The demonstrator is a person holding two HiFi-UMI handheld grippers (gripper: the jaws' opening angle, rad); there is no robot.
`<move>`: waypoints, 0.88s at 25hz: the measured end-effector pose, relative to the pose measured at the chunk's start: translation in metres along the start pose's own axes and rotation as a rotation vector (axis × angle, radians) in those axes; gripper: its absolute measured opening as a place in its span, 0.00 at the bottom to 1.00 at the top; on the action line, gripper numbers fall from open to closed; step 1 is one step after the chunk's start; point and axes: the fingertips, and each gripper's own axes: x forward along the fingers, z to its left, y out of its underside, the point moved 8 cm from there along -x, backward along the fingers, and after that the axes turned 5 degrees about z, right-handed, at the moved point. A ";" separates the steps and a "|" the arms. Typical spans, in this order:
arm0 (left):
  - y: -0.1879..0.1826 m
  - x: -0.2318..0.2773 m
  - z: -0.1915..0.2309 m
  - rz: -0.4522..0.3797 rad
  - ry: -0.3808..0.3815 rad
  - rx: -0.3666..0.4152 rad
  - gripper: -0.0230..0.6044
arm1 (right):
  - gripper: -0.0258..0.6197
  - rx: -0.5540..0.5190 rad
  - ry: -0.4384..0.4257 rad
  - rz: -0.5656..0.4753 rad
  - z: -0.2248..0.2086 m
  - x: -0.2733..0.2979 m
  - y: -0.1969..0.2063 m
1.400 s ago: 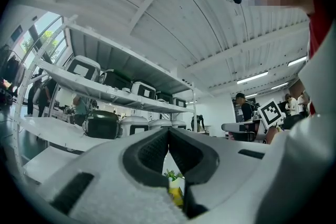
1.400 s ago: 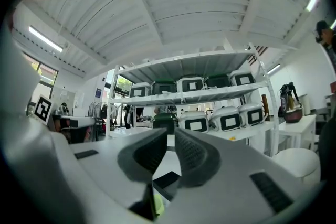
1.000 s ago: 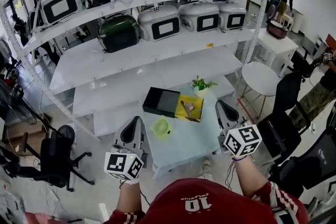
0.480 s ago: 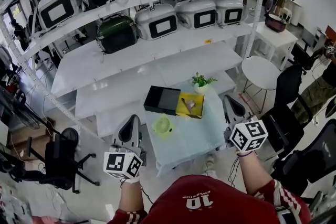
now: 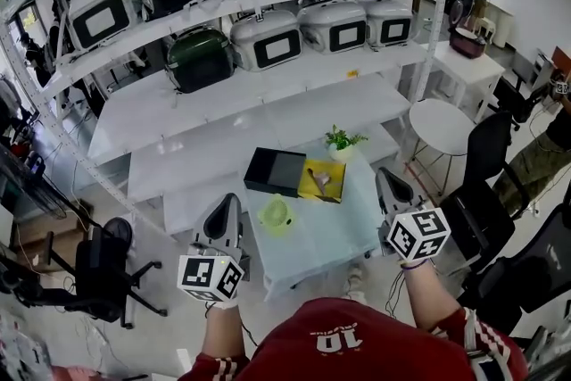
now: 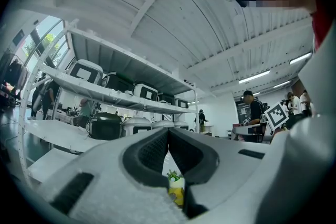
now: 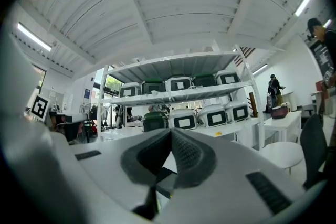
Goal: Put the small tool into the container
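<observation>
Head view: above the person, facing forward and steeply down; table (image 5: 312, 235) near, shelves (image 5: 268, 74) beyond.
Left gripper view: on left gripper (image 5: 227, 202), low beside the table, looking along its jaws past plant (image 6: 175, 177) to the shelves.
Right gripper view: on right gripper (image 5: 385, 178), same heading.
All 3 share the shelves.

Left tongs (image 5: 229, 201) and right tongs (image 5: 384, 176) hover apart, jaws together.
</observation>
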 end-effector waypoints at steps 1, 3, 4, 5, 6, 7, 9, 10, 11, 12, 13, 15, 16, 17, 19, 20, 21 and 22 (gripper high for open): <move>0.001 0.000 0.000 0.001 0.001 -0.002 0.03 | 0.04 0.001 -0.002 0.001 0.001 0.000 0.001; 0.005 0.000 -0.002 0.010 0.006 -0.005 0.03 | 0.04 0.002 -0.003 0.002 0.001 -0.001 0.003; 0.008 0.000 -0.003 0.016 0.009 -0.008 0.03 | 0.04 0.001 -0.002 0.004 0.001 -0.002 0.004; 0.010 -0.001 -0.004 0.021 0.012 -0.012 0.03 | 0.04 -0.001 -0.001 0.006 0.001 -0.003 0.005; 0.012 -0.001 -0.005 0.026 0.014 -0.015 0.03 | 0.04 -0.002 0.000 0.007 0.001 -0.004 0.005; 0.014 -0.002 -0.006 0.029 0.016 -0.016 0.03 | 0.04 -0.003 0.002 0.008 0.000 -0.005 0.006; 0.015 -0.001 -0.007 0.033 0.017 -0.016 0.03 | 0.04 -0.002 0.006 0.009 -0.001 -0.006 0.006; 0.016 -0.001 -0.007 0.034 0.016 -0.015 0.03 | 0.04 -0.001 0.007 0.009 -0.002 -0.007 0.007; 0.017 -0.001 -0.006 0.035 0.014 -0.015 0.03 | 0.04 -0.001 0.008 0.010 -0.002 -0.008 0.008; 0.017 -0.002 -0.005 0.036 0.010 -0.013 0.03 | 0.04 -0.003 0.010 0.010 -0.001 -0.008 0.009; 0.017 -0.002 -0.004 0.035 0.006 -0.013 0.03 | 0.04 -0.005 0.012 0.011 -0.001 -0.009 0.010; 0.017 -0.004 -0.001 0.034 0.001 -0.014 0.03 | 0.04 -0.007 0.013 0.013 0.000 -0.010 0.011; 0.016 -0.005 0.000 0.034 -0.001 -0.015 0.03 | 0.04 -0.008 0.014 0.014 0.000 -0.010 0.011; 0.016 -0.005 0.000 0.034 -0.002 -0.015 0.03 | 0.04 -0.009 0.014 0.014 0.000 -0.010 0.011; 0.016 -0.005 0.000 0.036 -0.005 -0.015 0.03 | 0.04 -0.009 0.011 0.016 0.000 -0.010 0.010; 0.017 -0.005 0.000 0.037 -0.006 -0.016 0.03 | 0.04 -0.009 0.009 0.017 -0.001 -0.010 0.011; 0.017 -0.004 -0.001 0.038 -0.006 -0.016 0.03 | 0.04 -0.008 0.008 0.018 -0.001 -0.010 0.011; 0.018 -0.004 -0.001 0.039 -0.006 -0.016 0.03 | 0.04 -0.008 0.006 0.019 -0.002 -0.010 0.011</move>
